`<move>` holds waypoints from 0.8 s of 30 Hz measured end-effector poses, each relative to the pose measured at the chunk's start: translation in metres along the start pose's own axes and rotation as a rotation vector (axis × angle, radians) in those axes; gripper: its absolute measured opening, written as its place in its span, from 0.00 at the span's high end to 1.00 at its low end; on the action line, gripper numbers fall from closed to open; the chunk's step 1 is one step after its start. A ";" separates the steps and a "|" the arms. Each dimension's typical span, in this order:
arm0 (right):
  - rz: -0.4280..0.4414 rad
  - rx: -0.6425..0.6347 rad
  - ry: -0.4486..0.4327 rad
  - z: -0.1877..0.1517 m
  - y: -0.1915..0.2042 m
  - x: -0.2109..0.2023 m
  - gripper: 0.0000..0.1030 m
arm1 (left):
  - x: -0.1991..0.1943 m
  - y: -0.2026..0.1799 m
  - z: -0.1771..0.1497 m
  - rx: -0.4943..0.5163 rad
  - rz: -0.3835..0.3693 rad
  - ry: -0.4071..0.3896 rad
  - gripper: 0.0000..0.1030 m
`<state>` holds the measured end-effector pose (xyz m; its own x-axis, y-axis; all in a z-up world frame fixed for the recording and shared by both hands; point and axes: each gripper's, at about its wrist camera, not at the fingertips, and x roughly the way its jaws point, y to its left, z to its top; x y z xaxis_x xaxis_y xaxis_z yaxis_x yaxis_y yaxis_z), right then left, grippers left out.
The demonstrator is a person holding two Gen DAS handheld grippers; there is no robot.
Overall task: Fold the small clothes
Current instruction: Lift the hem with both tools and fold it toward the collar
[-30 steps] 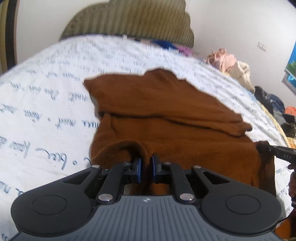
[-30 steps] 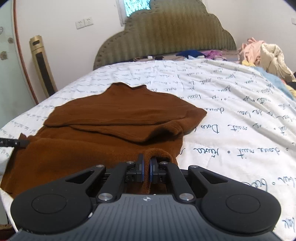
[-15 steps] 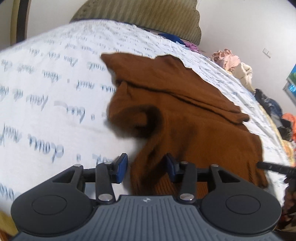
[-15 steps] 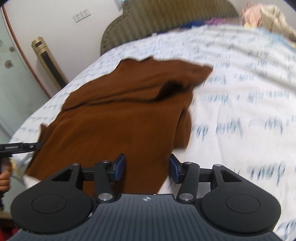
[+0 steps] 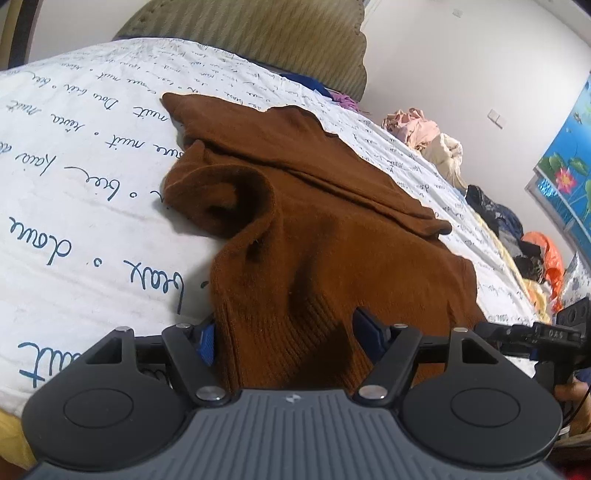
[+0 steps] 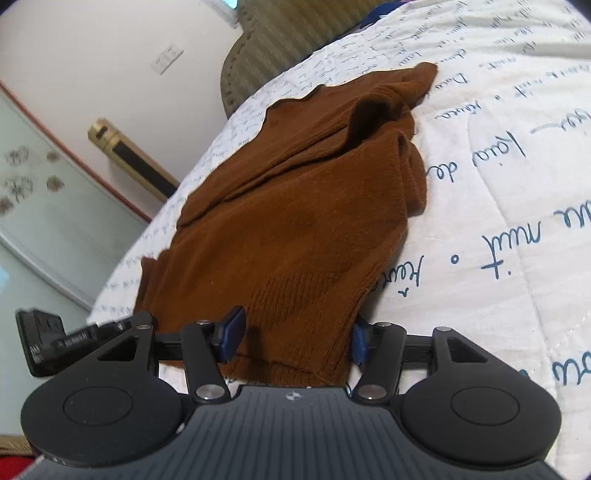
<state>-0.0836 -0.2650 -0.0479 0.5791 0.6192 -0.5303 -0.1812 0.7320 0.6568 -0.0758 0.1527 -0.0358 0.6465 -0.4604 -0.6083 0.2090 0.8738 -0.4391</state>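
Observation:
A brown knit sweater [image 5: 332, 236] lies on the white quilt [image 5: 74, 192] with blue script, its sleeves folded in across the body. My left gripper [image 5: 288, 338] sits low at the near ribbed hem. Its jaws are opening, with the hem's left corner lying loose between the blue pads [image 5: 207, 341]. In the right wrist view the sweater [image 6: 295, 221] runs away from my right gripper [image 6: 294, 338]. Those jaws are opening too, and the hem's right corner lies between them, unpressed. Each gripper shows at the edge of the other's view, the right gripper [image 5: 535, 336] and the left gripper [image 6: 74, 339].
An olive ribbed headboard [image 5: 258, 33] stands at the bed's far end. Heaps of loose clothes [image 5: 424, 129] and dark and orange garments [image 5: 535, 251] line the bed's right side. A gold standing unit [image 6: 129, 155] and a glass door are off the left side.
Both grippers were shut on folds of the sweater; they have let go and spread their jaws. Both have drawn back and down to the near hem, and the released folds rest on the sweater.

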 end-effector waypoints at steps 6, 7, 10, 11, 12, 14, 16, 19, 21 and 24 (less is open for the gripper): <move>-0.019 -0.080 0.019 -0.003 0.011 0.002 0.72 | -0.001 -0.003 -0.004 0.022 -0.022 0.019 0.30; -0.004 -0.056 0.030 -0.003 0.008 0.004 0.76 | -0.001 -0.002 -0.004 0.015 -0.028 0.018 0.30; 0.012 0.007 0.027 -0.003 -0.002 0.006 0.86 | -0.002 0.007 -0.003 -0.040 -0.069 0.018 0.31; 0.015 0.016 0.023 -0.003 -0.003 0.005 0.87 | -0.003 0.009 -0.003 -0.058 -0.085 0.019 0.31; 0.014 0.017 0.018 -0.003 -0.003 0.005 0.88 | -0.004 0.011 -0.003 -0.075 -0.099 0.012 0.31; 0.007 0.005 0.008 -0.003 0.001 0.005 0.88 | -0.003 0.012 -0.003 -0.076 -0.089 0.011 0.53; 0.006 -0.014 0.000 -0.002 0.006 0.004 0.88 | 0.000 0.014 -0.002 -0.086 -0.071 0.032 0.74; 0.017 -0.031 -0.019 0.001 0.013 0.001 0.88 | 0.002 0.023 0.000 -0.162 -0.094 0.039 0.90; 0.022 -0.044 -0.037 0.004 0.017 -0.003 0.89 | -0.001 0.019 0.001 -0.162 -0.078 0.023 0.91; 0.034 -0.076 -0.059 0.009 0.025 -0.010 0.89 | -0.014 0.002 0.006 -0.102 -0.056 -0.020 0.91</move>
<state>-0.0874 -0.2554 -0.0213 0.6169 0.6282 -0.4742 -0.2600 0.7313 0.6305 -0.0802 0.1615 -0.0247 0.6506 -0.5039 -0.5682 0.1703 0.8259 -0.5375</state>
